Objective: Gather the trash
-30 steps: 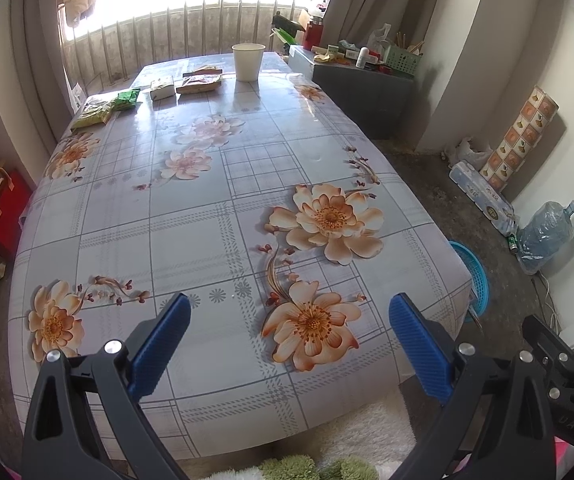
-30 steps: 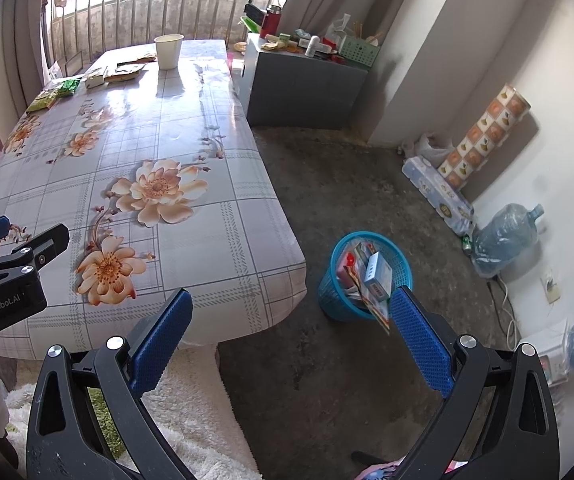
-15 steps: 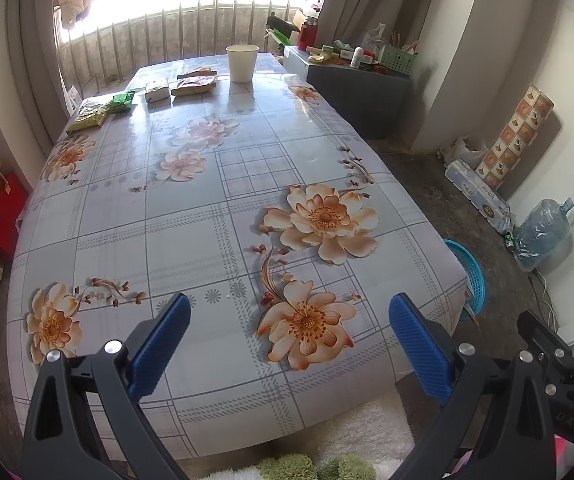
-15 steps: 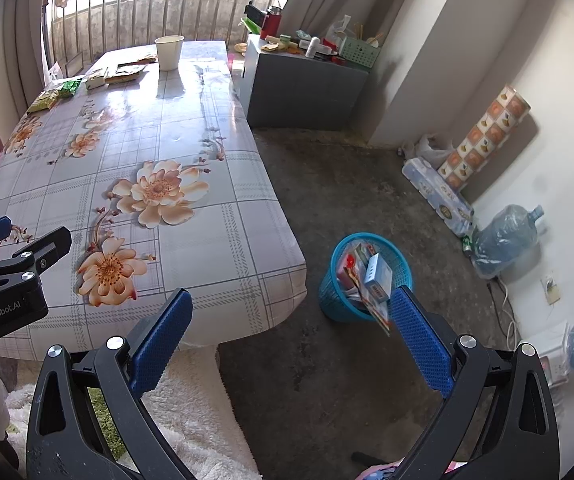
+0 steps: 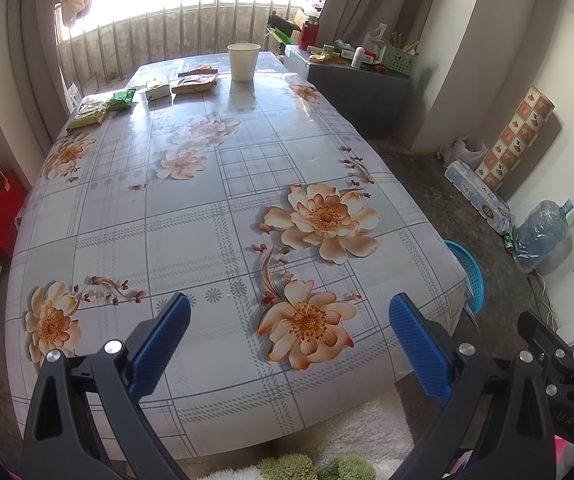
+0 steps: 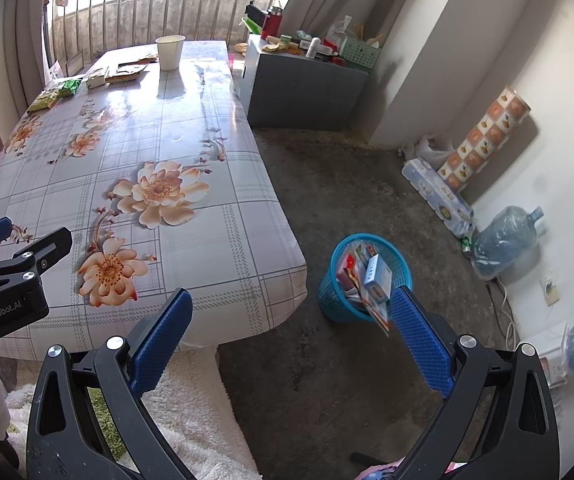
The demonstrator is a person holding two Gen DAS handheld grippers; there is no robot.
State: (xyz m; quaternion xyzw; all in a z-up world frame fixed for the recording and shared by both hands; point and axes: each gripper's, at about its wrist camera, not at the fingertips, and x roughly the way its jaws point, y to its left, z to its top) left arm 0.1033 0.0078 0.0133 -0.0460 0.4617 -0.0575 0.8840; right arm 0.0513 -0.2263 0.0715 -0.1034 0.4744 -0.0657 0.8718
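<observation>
Both grippers are open and hold nothing. My left gripper [image 5: 289, 312] hovers over the near end of a table with a flowered cloth [image 5: 191, 216]. At the table's far end lie a white paper cup [image 5: 243, 61], a brown wrapper [image 5: 195, 82], a small white box [image 5: 157, 88] and green packets [image 5: 121, 100]. My right gripper [image 6: 291, 312] hangs over the concrete floor beside the table's near right corner. A blue trash basket [image 6: 363, 276] with boxes and wrappers in it stands on the floor just beyond the right fingertip.
A grey cabinet [image 6: 307, 92] loaded with bottles and a green basket stands past the table's far right. Water jugs [image 6: 503, 240], a pack of bottles and a patterned roll line the right wall. A white and green rug [image 6: 191, 412] lies at the table's near end.
The left gripper has risen and drawn back slightly, so the table sits a little lower and farther in its view. The right gripper has barely moved.
</observation>
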